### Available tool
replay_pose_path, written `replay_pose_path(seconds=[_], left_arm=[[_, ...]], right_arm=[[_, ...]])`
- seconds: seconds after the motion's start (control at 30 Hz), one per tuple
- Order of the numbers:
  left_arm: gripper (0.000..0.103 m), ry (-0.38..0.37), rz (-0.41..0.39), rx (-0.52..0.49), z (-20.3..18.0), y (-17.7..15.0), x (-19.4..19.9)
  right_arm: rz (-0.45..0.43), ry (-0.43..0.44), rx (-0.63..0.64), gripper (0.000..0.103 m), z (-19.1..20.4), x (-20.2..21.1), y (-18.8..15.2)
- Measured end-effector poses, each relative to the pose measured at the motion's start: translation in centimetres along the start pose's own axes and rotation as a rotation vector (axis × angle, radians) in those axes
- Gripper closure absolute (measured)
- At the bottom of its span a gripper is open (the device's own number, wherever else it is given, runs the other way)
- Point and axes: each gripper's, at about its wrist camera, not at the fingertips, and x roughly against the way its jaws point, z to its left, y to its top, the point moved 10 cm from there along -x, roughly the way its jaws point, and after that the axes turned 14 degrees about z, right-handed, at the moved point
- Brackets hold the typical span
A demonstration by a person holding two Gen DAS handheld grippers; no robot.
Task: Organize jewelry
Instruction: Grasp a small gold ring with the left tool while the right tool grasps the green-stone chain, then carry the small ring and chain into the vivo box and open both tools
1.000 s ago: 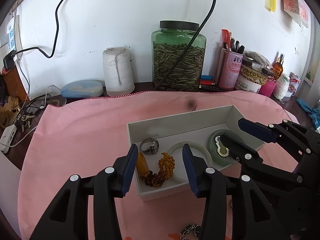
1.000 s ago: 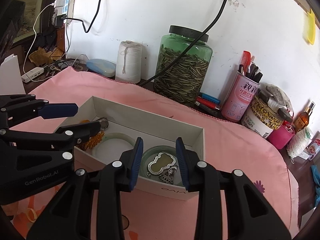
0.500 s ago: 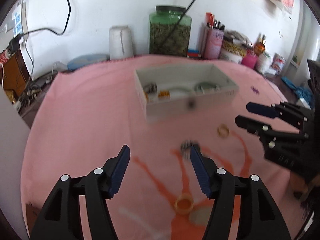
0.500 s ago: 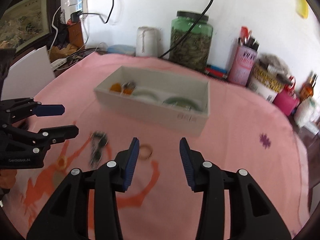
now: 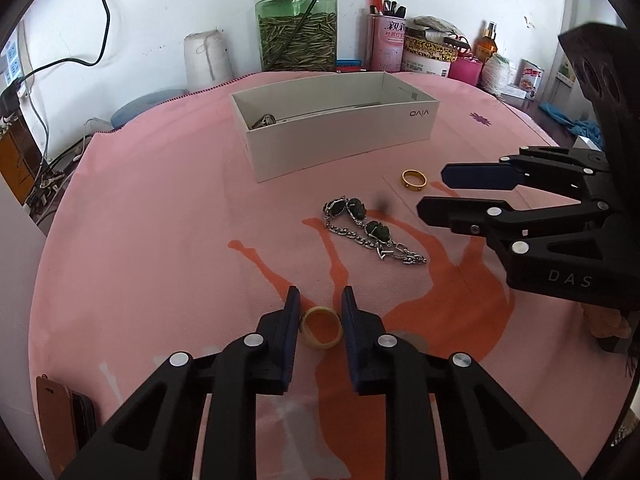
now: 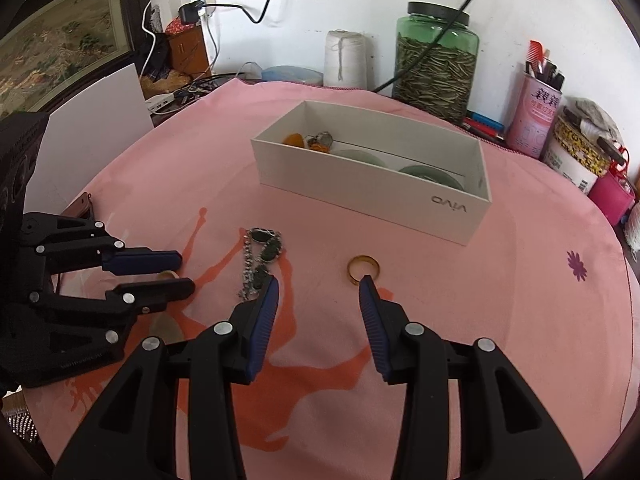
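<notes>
A pale yellow ring (image 5: pixel 321 328) lies on the pink cloth (image 5: pixel 160 240), and my left gripper (image 5: pixel 321 307) is shut on it, one pad against each side. From the right wrist view the left gripper (image 6: pixel 186 273) sits low at the left, with the yellow ring (image 6: pixel 168 275) between its fingers. My right gripper (image 6: pixel 320 283) is open and holds nothing; a gold ring (image 6: pixel 363 270) lies just beyond its right fingertip. A silver bracelet with green stones (image 5: pixel 368 232) is stretched out on the cloth between the two grippers. Farther back, the white box (image 5: pixel 340 148) holds a silver ring, amber pieces and jade bangles.
Along the wall stand a green glass jar (image 5: pixel 297 28), a white thread spool (image 5: pixel 206 58), a pink pen cup (image 5: pixel 386 42) and some tins. Cables and a power strip hang off the table's left side. A brown phone case (image 5: pixel 60 412) lies at the near left. A pale oval piece (image 6: pixel 166 326) rests near the left gripper.
Both grippers have pulled back from over the box to the near part of the cloth. The left jaws, open half a second ago, have come down and shut on the yellow ring.
</notes>
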Motion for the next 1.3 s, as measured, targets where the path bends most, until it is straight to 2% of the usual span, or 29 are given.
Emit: replay_pose_path(seconds=[0.23, 0.3, 0.33, 0.4, 0.53, 0.63, 0.7, 0.8, 1.0, 1.07, 1.2, 1.27, 1.3], left_arm=[[0.082, -0.002, -0.022, 0.039, 1.2, 2.1, 0.0], [0.082, -0.011, -0.032, 0.05, 1.5, 2.2, 0.4], [0.082, -0.003, -0.037, 0.05, 1.6, 2.1, 0.6], [0.082, 0.012, -0.048, 0.049, 1.9, 1.9, 1.1], [0.082, 0.01, -0.068, 0.086, 3.3, 2.8, 2.5], [0.082, 0.003, -0.099, 0.094, 3.6, 4.5, 3.9], [0.082, 0.018, -0.138, 0.079, 3.4, 6.5, 5.1], [0.082, 0.0, -0.182, 0.062, 2.5, 10.2, 6.1], [0.082, -0.022, -0.19, 0.077, 1.9, 15.6, 4.3], [0.082, -0.019, -0.176, 0.087, 2.0, 16.4, 3.0], [0.082, -0.031, -0.134, 0.105, 2.5, 16.8, 0.2], [0.079, -0.051, -0.122, 0.114, 2.5, 16.6, -0.6], [0.074, -0.05, -0.117, 0.114, 2.6, 16.4, -0.9]], right_arm=[[0.031, 0.018, 0.041, 0.063, 2.0, -1.9, 1.8], [0.064, 0.011, 0.063, 0.073, 2.6, -3.1, 1.9], [0.064, 0.005, 0.067, 0.074, 2.7, -3.4, 2.0], [0.064, 0.01, 0.097, 0.092, 3.2, -3.3, 1.9], [0.039, 0.034, 0.069, 0.092, 2.6, -2.2, 1.9], [-0.014, 0.043, 0.03, 0.092, 1.2, 0.2, 2.7], [-0.059, 0.045, -0.004, 0.092, -0.1, 2.2, 3.8], [-0.125, 0.026, -0.059, 0.092, -2.5, 4.7, 5.9], [-0.21, 0.007, -0.162, 0.092, -6.7, 6.5, 10.3], [-0.208, -0.002, -0.177, 0.092, -7.5, 5.7, 11.2], [-0.121, -0.011, -0.171, 0.092, -8.0, 1.2, 11.4], [-0.089, -0.018, -0.169, 0.091, -8.0, -0.4, 10.8], [-0.072, -0.018, -0.165, 0.091, -8.0, -1.1, 10.3]])
